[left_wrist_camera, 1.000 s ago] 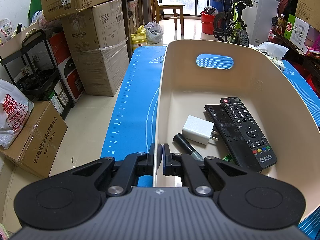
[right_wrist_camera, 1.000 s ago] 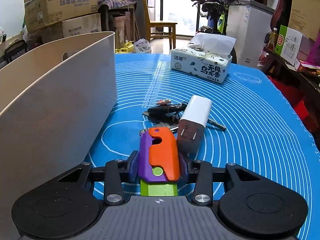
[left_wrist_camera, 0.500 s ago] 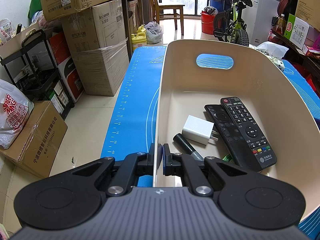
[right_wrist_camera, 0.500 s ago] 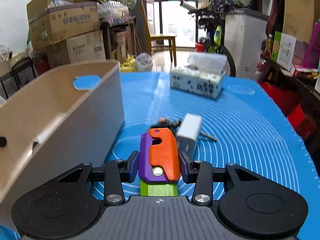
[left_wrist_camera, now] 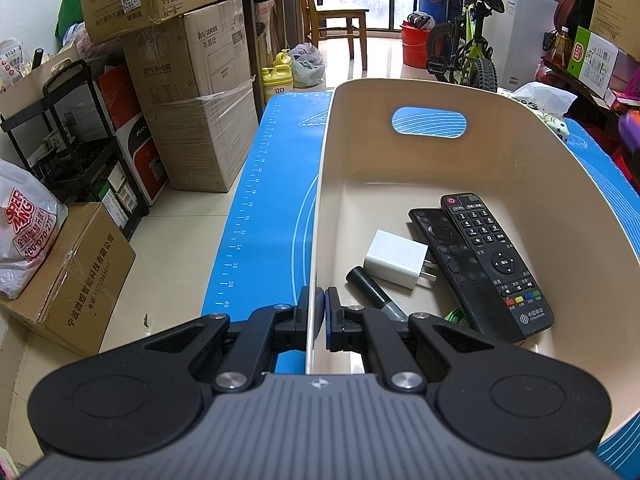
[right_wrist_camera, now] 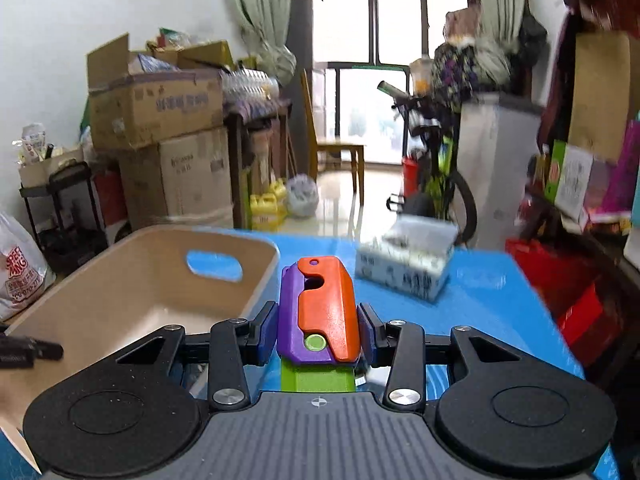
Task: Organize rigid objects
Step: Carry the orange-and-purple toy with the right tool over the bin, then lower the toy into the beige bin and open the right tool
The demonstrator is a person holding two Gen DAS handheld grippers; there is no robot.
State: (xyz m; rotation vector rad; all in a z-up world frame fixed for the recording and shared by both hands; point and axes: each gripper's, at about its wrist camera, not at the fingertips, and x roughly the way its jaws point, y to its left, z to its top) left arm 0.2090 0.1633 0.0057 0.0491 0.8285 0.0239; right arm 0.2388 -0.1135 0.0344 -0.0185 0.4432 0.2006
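Raised off mat: right gripper (right_wrist_camera: pixel 318 326) clamping one purple-orange-green toy (right_wrist_camera: pixel 320 316); left gripper (left_wrist_camera: pixel 317 312) pinching bin (left_wrist_camera: pixel 436 96) wall; inside, two remotes (left_wrist_camera: pixel 480 260), one charger (left_wrist_camera: pixel 396 258).

Matt beige plastic bin (left_wrist_camera: pixel 516 168), glossy orange-purple plastic toy (right_wrist_camera: pixel 320 312), taped cardboard boxes (left_wrist_camera: pixel 192 92).

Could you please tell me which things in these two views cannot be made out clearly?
- Green item in the bin, left wrist view: mostly hidden by a remote and the left claw.
- Tissue box print, right wrist view: motion-blurred.
- Toy's green end, right wrist view: cut off by the right claw.
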